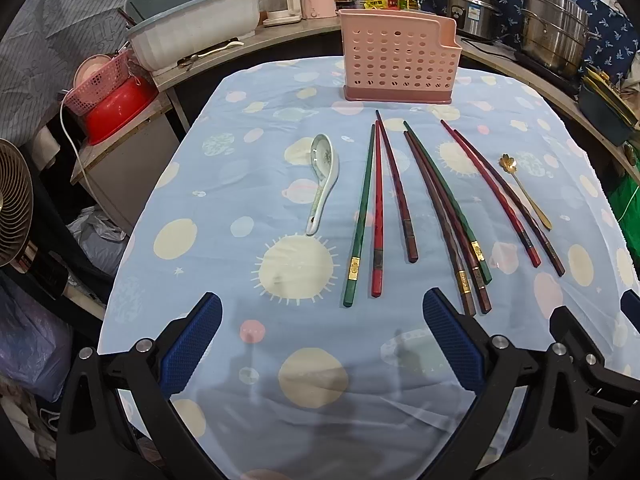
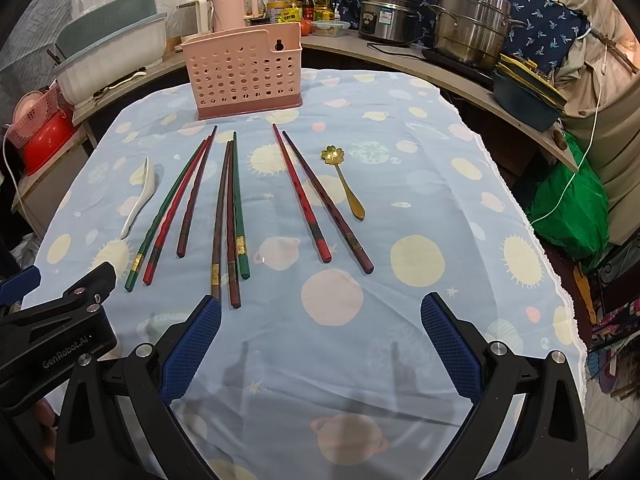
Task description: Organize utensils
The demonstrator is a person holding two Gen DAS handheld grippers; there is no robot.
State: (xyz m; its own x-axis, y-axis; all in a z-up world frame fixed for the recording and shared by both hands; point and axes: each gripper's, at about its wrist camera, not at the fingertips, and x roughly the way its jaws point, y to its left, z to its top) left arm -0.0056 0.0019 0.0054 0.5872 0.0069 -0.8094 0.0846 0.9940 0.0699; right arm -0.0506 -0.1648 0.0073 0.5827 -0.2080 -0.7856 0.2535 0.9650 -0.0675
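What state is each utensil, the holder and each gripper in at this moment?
left gripper: open, holding nothing.
right gripper: open, holding nothing.
pink utensil holder: upright at the table's far end; no utensil shows in it.
ceramic spoon: lying on the cloth, bowl up.
gold spoon: lying flat on the cloth.
chopsticks: eight, all flat on the cloth in three loose groups.

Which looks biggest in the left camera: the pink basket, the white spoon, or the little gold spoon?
1. pink basket, though it stands farthest away.
2. white spoon.
3. gold spoon, thinner and a bit shorter, at about the same distance as the white one.
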